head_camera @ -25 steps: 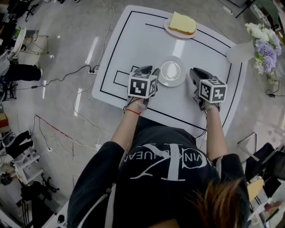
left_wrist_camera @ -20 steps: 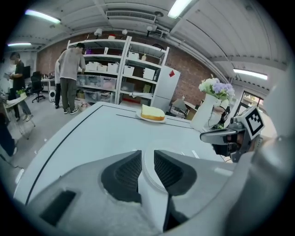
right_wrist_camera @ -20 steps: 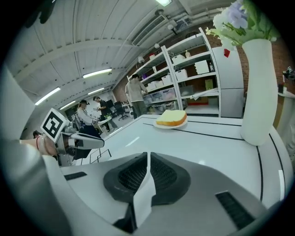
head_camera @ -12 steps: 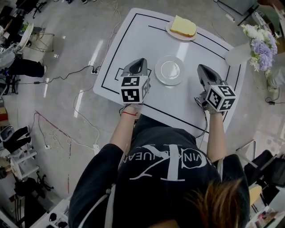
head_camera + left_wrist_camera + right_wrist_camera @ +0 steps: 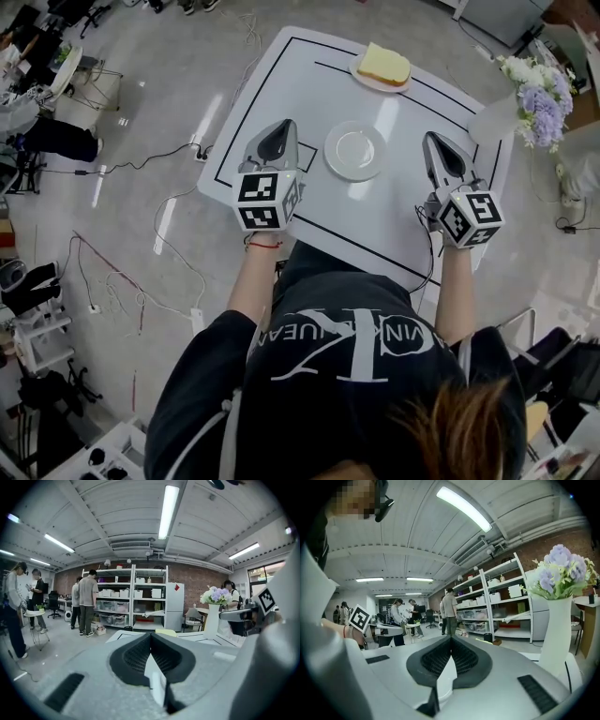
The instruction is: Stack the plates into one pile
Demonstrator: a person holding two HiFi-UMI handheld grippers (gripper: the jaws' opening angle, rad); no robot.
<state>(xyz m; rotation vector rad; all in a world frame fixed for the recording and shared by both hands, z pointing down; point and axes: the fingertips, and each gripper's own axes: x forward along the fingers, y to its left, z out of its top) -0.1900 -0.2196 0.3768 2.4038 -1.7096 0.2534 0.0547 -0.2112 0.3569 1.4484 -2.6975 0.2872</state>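
On the table point(image 5: 394, 220), a plate point(image 5: 356, 150) sits between left gripper point(image 5: 279, 129) and right gripper point(image 5: 435, 141), both clenched, empty and clear of it. Far plate point(image 5: 375, 86) carries a yellow slab point(image 5: 384, 64). Likely between steps. Next: open jaws, take a rim.

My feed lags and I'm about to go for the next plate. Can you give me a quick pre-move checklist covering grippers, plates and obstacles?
1. Left gripper empty: ok, jaws shut on nothing.
2. Right gripper empty: ok, jaws shut on nothing.
3. Jaws open for a grasp: not ok, both are shut.
4. Round white empty plate free: ok, it lies untouched on the white table between the grippers.
5. Far pale plate bare: not ok, a yellow rectangular block lies on it.
6. White vase of purple flowers clear of the right gripper: ok.
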